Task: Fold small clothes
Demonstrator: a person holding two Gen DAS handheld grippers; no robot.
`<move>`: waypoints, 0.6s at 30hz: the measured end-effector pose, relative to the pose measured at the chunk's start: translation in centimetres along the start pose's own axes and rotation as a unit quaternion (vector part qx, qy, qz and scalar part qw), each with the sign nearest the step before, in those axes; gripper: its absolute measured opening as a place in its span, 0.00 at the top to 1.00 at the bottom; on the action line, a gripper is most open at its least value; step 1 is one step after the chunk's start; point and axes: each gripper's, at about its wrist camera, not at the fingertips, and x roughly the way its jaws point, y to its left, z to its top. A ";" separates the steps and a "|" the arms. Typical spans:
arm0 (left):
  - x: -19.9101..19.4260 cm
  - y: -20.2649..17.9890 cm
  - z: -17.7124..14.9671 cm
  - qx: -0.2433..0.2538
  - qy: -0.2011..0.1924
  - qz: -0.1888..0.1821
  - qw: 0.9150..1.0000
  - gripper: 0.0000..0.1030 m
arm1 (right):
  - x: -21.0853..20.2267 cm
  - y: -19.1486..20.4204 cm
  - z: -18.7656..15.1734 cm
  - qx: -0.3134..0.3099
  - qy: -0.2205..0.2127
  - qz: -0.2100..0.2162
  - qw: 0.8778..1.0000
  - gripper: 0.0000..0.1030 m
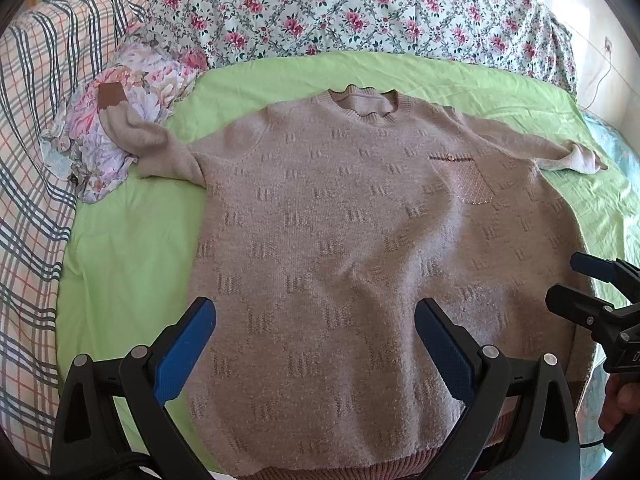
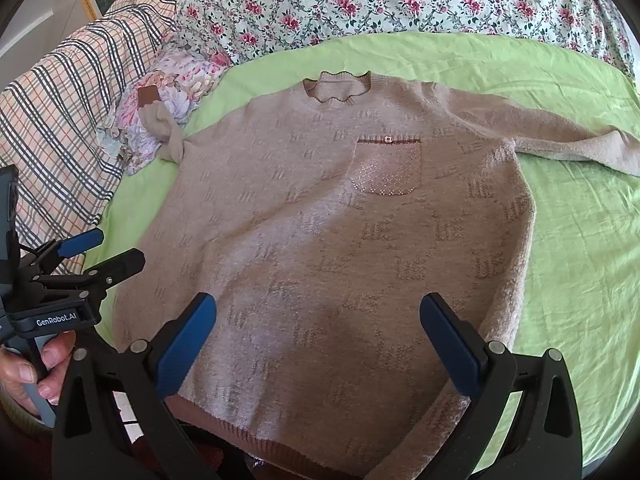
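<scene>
A beige knit sweater (image 1: 352,240) (image 2: 328,248) lies flat, front up, on a green sheet (image 1: 132,240) (image 2: 580,232), with both sleeves spread sideways and a sparkly chest pocket (image 2: 388,168). Its left sleeve (image 1: 156,148) rests on a floral cloth. My left gripper (image 1: 316,320) hovers open above the lower body of the sweater, holding nothing; it also shows at the left edge of the right wrist view (image 2: 108,248). My right gripper (image 2: 318,316) is open over the lower hem area, empty, and appears at the right edge of the left wrist view (image 1: 564,280).
A floral quilt (image 1: 360,8) is piled behind the sweater. A plaid blanket (image 1: 36,160) runs along the left side. A crumpled floral cloth (image 1: 120,120) with a brown tag lies at the sheet's far-left corner. A person's hand (image 2: 36,372) grips the left handle.
</scene>
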 end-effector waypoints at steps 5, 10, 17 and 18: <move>0.1 0.0 0.2 0.001 0.000 0.000 1.000 0.03 | -0.2 0.0 0.1 -0.001 -0.004 0.000 1.000 0.01; 0.2 0.2 0.4 0.001 -0.005 -0.005 1.000 0.03 | -0.4 -0.5 0.4 0.008 -0.009 0.000 1.000 0.01; 1.2 1.0 1.6 -0.015 -0.019 -0.019 1.000 0.03 | -1.8 -3.8 1.5 0.053 -0.032 -0.003 0.998 0.02; 1.4 1.1 1.8 -0.018 -0.020 -0.021 0.999 0.03 | -2.2 -4.9 1.8 0.063 -0.038 -0.007 0.997 0.03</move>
